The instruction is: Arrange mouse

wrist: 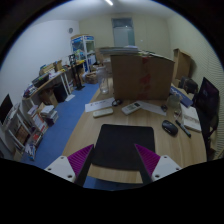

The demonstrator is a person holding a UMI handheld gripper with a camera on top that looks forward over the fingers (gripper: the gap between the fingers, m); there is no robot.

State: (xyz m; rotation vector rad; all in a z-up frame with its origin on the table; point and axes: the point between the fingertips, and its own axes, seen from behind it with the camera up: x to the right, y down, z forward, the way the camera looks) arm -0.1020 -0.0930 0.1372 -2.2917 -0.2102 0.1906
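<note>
My gripper (111, 165) hangs above the desk (172, 147), fingers apart, gripping nothing; the black mouse pad (121, 145) lies between them near the desk's front edge; the mouse (169, 127) sits toward the right edge.

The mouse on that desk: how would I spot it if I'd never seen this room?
Find the wooden desk with the black mat lying between the open gripper's pink-padded fingers. Look beyond the mat's far right corner, toward the monitor at the desk's right side. The mouse is the small dark rounded lump there, unlike the flat pale items farther back.
</note>
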